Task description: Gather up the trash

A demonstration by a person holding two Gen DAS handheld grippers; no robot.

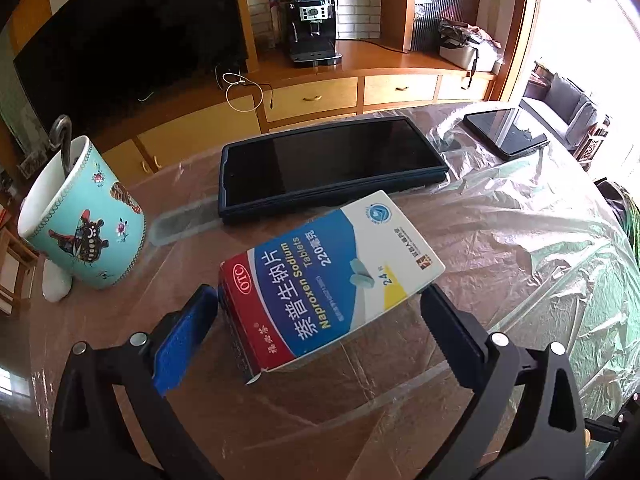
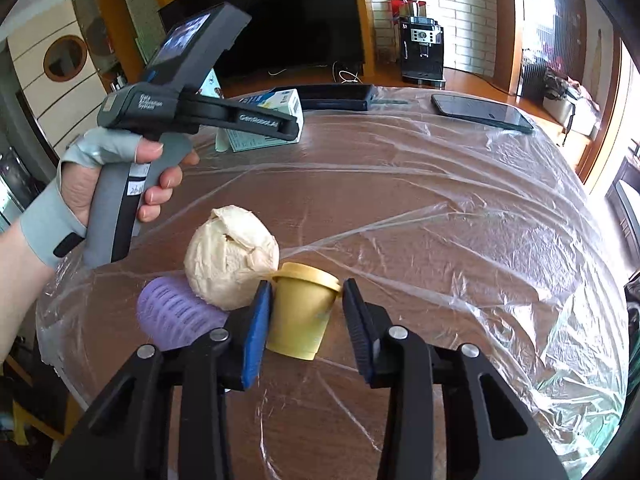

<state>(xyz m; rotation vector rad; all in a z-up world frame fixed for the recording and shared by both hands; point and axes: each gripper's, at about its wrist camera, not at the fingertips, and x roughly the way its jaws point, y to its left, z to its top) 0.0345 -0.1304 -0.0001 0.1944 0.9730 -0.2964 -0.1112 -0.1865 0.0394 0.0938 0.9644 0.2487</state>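
Note:
A red, white and blue tablet box lies askew on the plastic-covered table. My left gripper is open, and its wide-spread fingers straddle the box with the tips close beside its edges. In the right wrist view the same box shows at the far side, under the left gripper, which a person's hand holds. My right gripper is shut on a small yellow lidded cup, a blue pad against each side. A crumpled cream paper ball and a purple ribbed roller lie just left of the cup.
A turquoise mug with a spoon stands left of the box. A dark tablet lies right behind the box, and a phone sits farther right. Wrinkled plastic sheet covers the round table. A cabinet with a coffee machine stands beyond.

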